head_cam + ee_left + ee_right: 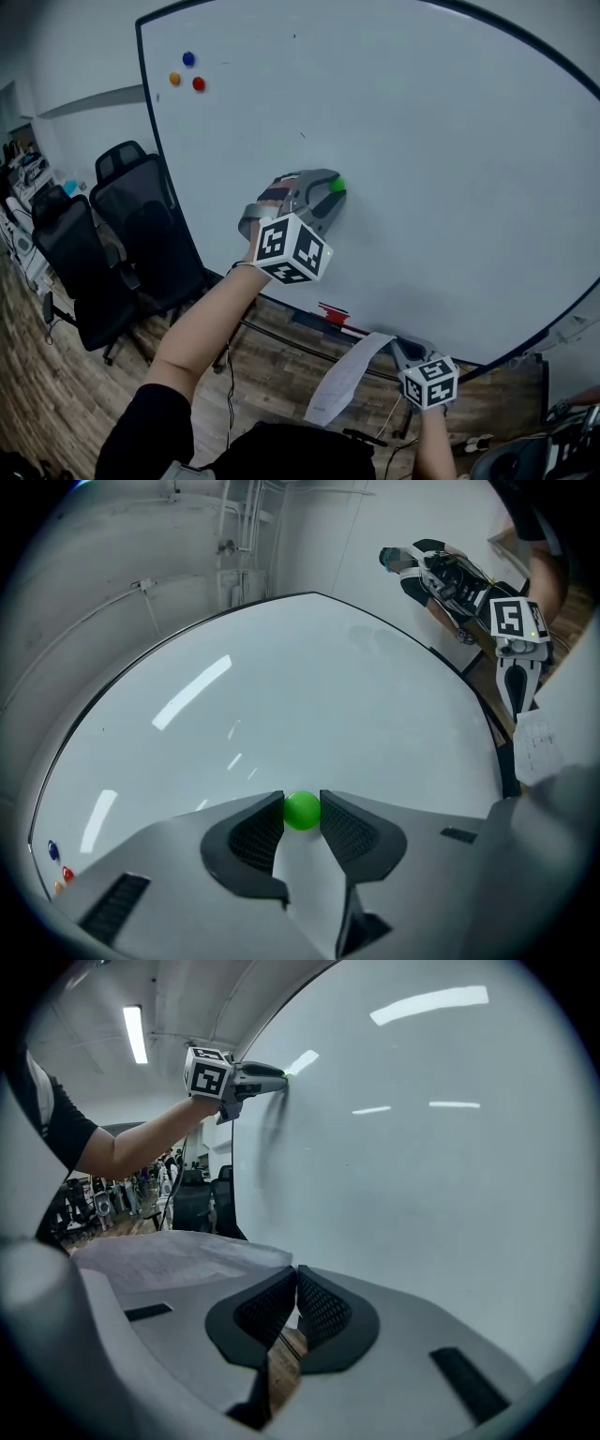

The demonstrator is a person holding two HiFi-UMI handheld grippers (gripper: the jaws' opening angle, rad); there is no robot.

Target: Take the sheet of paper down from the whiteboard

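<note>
Head view: left tool [333, 193] high gripping magnet [337, 185], right [395, 344] gripping paper [341, 380].

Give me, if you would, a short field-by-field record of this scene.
Left gripper: fingers closed on the green magnet on the whiteboard
Right gripper: shut on the sheet of paper, near the board's bottom edge
Sheet of paper: off the board, drooping
Other magnets: blue, orange, red, at top left

Magnet [337, 185] on whiteboard [422, 141], paper [342, 378] below.
</note>
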